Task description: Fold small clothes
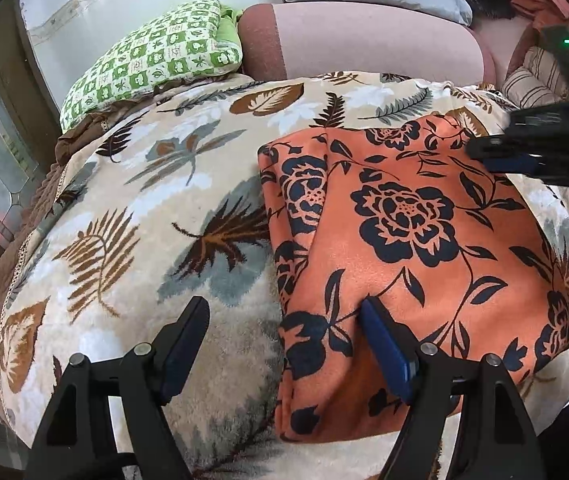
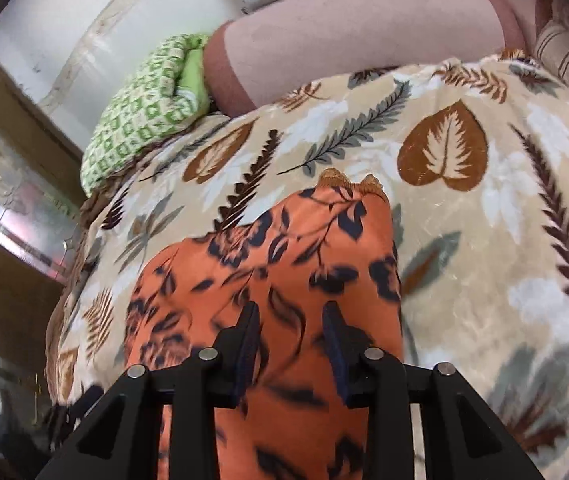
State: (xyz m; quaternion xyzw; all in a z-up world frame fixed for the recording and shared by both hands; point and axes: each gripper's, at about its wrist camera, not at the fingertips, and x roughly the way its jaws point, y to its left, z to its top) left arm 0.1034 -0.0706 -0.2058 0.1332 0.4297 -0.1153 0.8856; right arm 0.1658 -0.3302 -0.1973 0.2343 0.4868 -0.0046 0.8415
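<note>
bed: leaf-print blanket (image 1: pixel 132 208) is the work surface, green checked pillow (image 1: pixel 152 60) at the far side
garment: orange floral cloth (image 1: pixel 404 240) lies partly folded on the blanket, one layer lapped over along its left edge
left gripper (image 1: pixel 284 320): jaws wide, holding nothing; one finger rests on the cloth, the other over the blanket
right gripper (image 2: pixel 290 320): jaws narrow, over the cloth; grip can't be confirmed, view is blurred
step, my read: next fold; pinch both layers at the edge, lift low, square edges before release
</note>
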